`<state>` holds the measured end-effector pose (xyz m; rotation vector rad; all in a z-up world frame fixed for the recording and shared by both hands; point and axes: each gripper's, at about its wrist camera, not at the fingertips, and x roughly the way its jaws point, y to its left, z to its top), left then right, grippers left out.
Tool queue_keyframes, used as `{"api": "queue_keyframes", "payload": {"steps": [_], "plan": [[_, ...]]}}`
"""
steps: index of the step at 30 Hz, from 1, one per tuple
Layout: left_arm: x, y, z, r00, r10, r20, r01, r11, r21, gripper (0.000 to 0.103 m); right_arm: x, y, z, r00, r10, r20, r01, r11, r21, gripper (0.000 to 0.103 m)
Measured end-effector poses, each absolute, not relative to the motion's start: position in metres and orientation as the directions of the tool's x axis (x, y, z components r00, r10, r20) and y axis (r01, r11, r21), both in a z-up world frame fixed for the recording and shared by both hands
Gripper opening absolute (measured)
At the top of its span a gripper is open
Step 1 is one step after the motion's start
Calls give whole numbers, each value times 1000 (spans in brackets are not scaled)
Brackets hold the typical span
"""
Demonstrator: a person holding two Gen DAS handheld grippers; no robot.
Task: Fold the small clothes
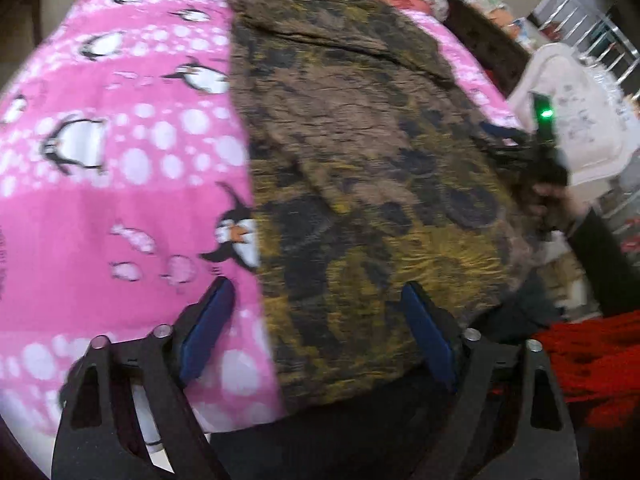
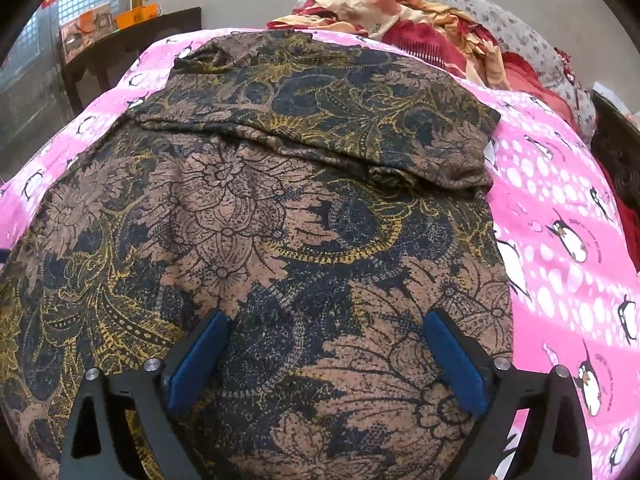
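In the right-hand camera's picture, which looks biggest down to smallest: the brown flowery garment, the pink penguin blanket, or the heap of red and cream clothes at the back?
1. Brown flowery garment, though closeness enlarges it.
2. Pink penguin blanket, mostly covered.
3. Red and cream clothes heap, farthest away.

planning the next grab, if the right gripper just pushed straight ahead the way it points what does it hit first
Most likely the brown floral garment itself: the open right gripper points at its flat body, ahead of the folded-over part. Depth is unclear.

Garment [image 1: 360, 160] blurred, near hem hidden
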<state>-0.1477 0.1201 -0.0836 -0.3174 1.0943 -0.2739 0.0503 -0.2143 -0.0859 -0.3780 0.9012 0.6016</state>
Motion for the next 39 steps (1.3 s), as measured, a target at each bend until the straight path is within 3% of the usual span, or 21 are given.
{"api": "queue_keyframes", "payload": {"steps": [3,7,14,19,21,27,33,35,38,39], "plan": [[-135,134,-87,421,-481,-769,55,860,-508,42,48,-218,-85,483,322,-814,-627,776,-65,98],[-124,161,-97,430,-551,-715,-10,789,-614,20,47,-220,-85,486,318,-814,-625,778,-69,98],[-126,159,-102,366,-665,-650,19,704,-710,20,48,-219,-85,487,319,-813,-626,777,-70,98],[-116,154,-89,408,-563,-719,38,797,-602,20,48,-222,-83,481,317,-817,-622,780,-64,96],[-115,156,-90,406,-552,-728,30,805,-593,17,44,-233,-71,487,293,-823,-588,806,-62,86],[-120,151,-92,391,-562,-729,63,807,-588,17,4,-342,-20,473,436,-766,-509,845,166,84],[-118,145,-89,404,-519,-753,82,841,-535,15,-30,-411,-60,296,559,-774,-465,793,394,55],[-120,142,-87,418,-491,-764,82,858,-507,4,-36,-414,-72,276,592,-757,-474,769,428,54],[-133,145,-76,464,-473,-749,80,865,-496,3,-39,-418,-72,257,678,-688,-481,707,518,52],[-139,147,-70,476,-474,-741,84,863,-498,3,-40,-418,-73,221,719,-659,-490,666,563,39]]}}
